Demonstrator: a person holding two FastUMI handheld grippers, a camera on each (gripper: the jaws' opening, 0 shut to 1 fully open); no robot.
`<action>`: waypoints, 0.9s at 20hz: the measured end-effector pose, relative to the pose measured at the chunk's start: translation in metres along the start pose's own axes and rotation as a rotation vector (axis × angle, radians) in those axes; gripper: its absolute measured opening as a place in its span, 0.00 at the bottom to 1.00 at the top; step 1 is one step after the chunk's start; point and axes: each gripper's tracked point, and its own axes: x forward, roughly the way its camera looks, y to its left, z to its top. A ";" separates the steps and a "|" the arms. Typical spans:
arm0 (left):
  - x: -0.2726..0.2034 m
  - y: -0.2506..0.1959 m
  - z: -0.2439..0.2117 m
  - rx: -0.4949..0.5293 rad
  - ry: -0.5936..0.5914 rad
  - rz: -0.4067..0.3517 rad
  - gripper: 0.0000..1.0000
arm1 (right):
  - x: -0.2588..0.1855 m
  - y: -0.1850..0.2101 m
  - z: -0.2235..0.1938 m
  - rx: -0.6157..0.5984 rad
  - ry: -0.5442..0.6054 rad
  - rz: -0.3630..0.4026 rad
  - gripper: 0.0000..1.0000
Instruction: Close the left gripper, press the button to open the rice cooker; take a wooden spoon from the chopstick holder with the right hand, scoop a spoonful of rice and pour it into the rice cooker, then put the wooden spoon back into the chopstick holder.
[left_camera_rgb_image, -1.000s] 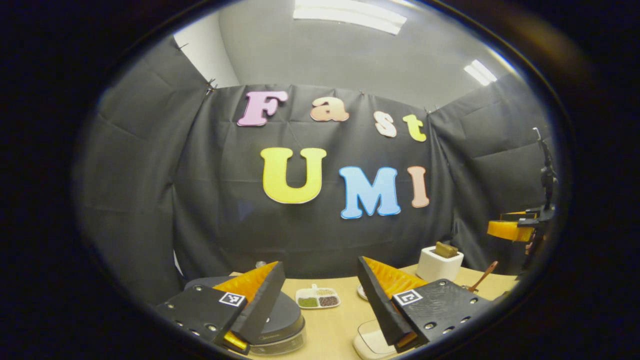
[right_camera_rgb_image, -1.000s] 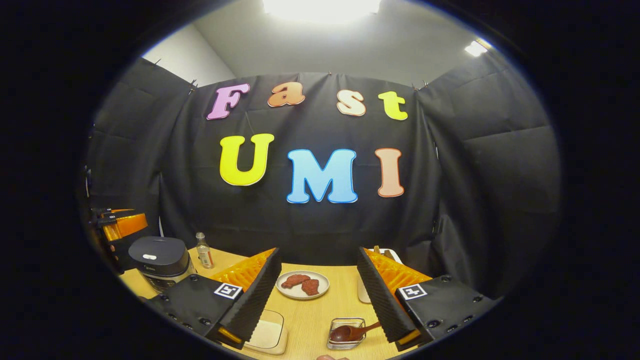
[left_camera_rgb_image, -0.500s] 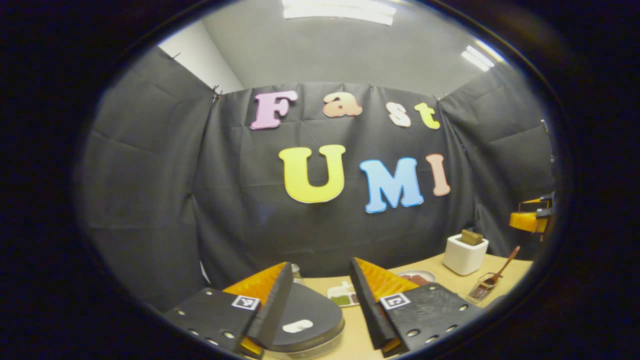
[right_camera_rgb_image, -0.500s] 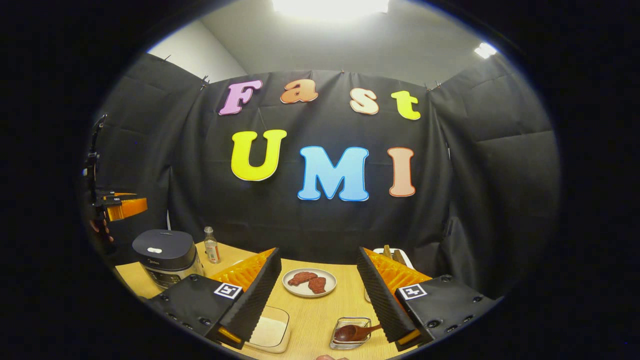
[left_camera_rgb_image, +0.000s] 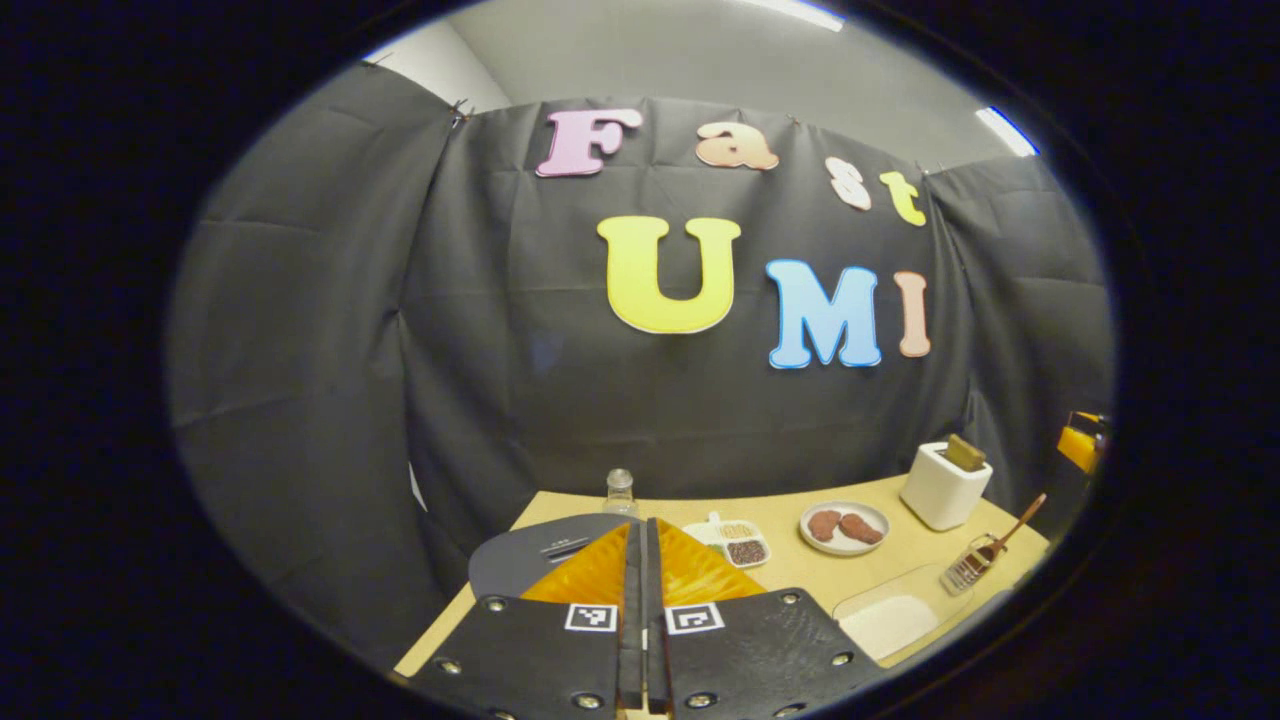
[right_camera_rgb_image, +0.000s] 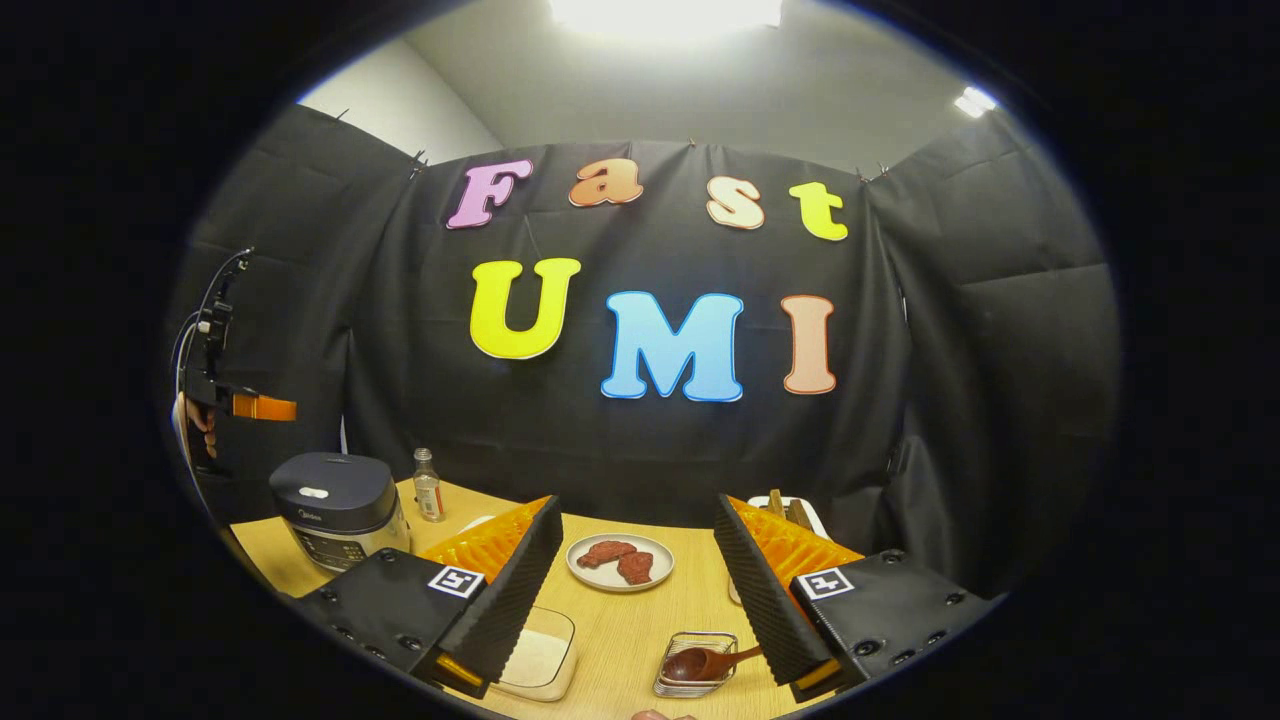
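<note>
While black cloth walls the booth, the wooden counter (right_camera_rgb_image: 640, 620) carries the rice cooker (right_camera_rgb_image: 338, 505) at nine o'clock, lid down. The wooden spoon (right_camera_rgb_image: 705, 664) lies in a wire basket (right_camera_rgb_image: 695, 668) at six. The left tongs (left_camera_rgb_image: 641, 580) have pressed together since a second ago; the right tongs (right_camera_rgb_image: 635, 570) stand spread, empty.

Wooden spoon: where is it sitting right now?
In the right gripper view the wooden spoon lies in a small wire basket on the table, just ahead of the open right gripper, near the plate.
</note>
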 end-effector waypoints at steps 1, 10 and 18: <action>-0.003 -0.001 0.004 -0.004 0.010 -0.007 0.02 | 0.002 0.001 0.000 -0.002 0.002 0.002 0.98; 0.010 -0.039 -0.035 0.006 0.220 -0.115 0.00 | -0.001 0.003 -0.005 -0.010 -0.004 0.025 0.98; 0.016 -0.013 -0.099 -0.031 0.380 -0.068 0.02 | 0.002 -0.005 -0.019 0.031 0.003 0.030 0.97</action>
